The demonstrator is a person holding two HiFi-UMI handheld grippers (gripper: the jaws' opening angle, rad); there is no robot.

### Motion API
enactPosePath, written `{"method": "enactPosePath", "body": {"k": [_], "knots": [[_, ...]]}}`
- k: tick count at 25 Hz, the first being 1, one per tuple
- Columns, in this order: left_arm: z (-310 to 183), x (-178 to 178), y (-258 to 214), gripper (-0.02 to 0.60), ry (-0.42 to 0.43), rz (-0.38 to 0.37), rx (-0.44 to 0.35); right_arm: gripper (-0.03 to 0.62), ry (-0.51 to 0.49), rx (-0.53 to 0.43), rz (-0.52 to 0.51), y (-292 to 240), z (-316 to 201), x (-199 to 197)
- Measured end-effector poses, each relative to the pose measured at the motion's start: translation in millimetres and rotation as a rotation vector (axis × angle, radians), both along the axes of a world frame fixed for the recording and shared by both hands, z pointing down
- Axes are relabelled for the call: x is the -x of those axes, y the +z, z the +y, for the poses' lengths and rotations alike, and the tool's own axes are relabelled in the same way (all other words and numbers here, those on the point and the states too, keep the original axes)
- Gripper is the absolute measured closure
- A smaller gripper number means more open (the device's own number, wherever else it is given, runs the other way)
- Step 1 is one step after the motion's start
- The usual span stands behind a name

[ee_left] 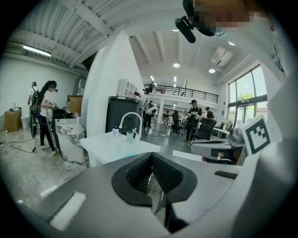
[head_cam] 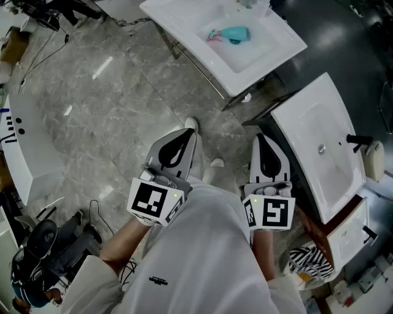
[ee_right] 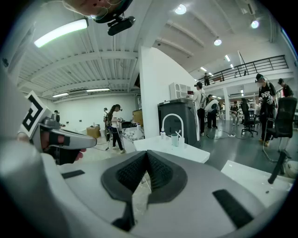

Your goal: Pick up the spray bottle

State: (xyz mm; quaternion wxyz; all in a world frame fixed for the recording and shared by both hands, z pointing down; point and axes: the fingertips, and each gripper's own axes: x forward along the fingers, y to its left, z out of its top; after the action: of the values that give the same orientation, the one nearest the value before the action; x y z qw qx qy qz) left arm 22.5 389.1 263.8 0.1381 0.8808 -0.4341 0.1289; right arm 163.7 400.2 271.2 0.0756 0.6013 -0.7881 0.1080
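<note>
Both grippers closed and empty — bottle well apart from them.
My left gripper [head_cam: 189,127] and right gripper [head_cam: 260,140] sit low in the frame, fingers pressed together on nothing — the teal spray bottle [head_cam: 231,34] lies in the white basin [head_cam: 184,24] at the top.

Bright overhead ceiling lamps [ee_right: 180,8], floor [head_cam: 101,66] glare, fisheye-warped dark corners, close foreground blurred.
</note>
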Motion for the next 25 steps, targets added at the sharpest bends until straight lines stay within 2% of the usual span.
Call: {"method": "enactPosePath", "body": {"k": [4,8,11,15,17,20,23,25], "knots": [[33.8,7.7,-13.5,0.577,0.025,0.033,0.003,0.589,-0.008,0.006,0.027,-12.0,32.0,17.4],[49.9,18.8,-17.9,0.577,0.026,0.053,0.016,0.589,-0.029,0.000,0.059,-22.2,43.0,35.4],[50.4,27.4,-25.5,0.577,0.034,0.059,-0.005,0.589,-0.028,-0.012,0.071,-30.3,41.6,43.5],[48.8,46.6,-31.2,0.577,0.027,0.065,-0.024,0.588,-0.012,-0.043,0.020,-40.2,41.6,52.9],[46.6,57.0,-32.6,0.577,0.021,0.072,-0.031,0.588,-0.006,-0.055,0.029,-41.8,40.1,60.5],[44.3,74.1,-36.4,0.577,0.019,0.080,-0.042,0.588,-0.011,-0.058,0.038,-42.9,38.8,76.5],[43.0,95.4,-42.1,0.577,0.020,0.083,-0.055,0.588,-0.029,-0.047,0.000,-47.0,37.3,97.7],[42.2,110.6,-42.3,0.577,0.026,0.084,-0.058,0.588,-0.021,-0.063,0.019,-49.2,35.9,111.3]]}}
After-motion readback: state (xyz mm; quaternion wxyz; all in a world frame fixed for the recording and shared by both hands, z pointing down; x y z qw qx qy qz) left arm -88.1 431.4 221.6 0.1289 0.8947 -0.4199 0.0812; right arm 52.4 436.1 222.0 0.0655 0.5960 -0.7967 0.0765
